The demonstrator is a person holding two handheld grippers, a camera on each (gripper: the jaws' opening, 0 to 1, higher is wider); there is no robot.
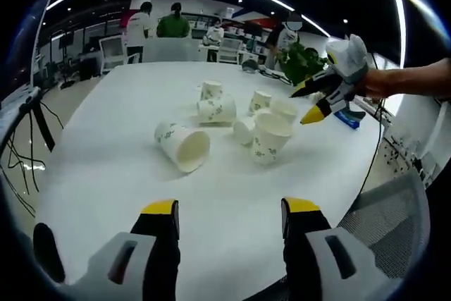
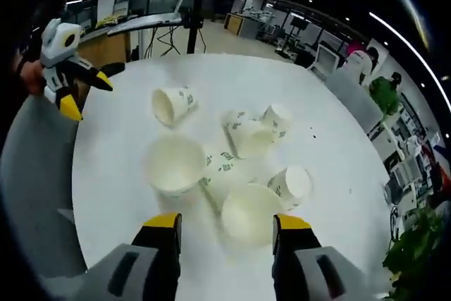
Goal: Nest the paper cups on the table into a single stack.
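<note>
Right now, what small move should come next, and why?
Probably lower the right claw onto the nearest cup and close on its rim. Both claws are open and empty, no cups are nested yet, and that cup sits open-mouthed right between the right claw's jaws.

Bright ceiling strip-lights, fisheye-warped edges

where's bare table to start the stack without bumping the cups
The table is bare between the left tongs and the nearest lying cup, and along its far edge. The cups crowd the middle, several touching, under the right tongs.
</note>
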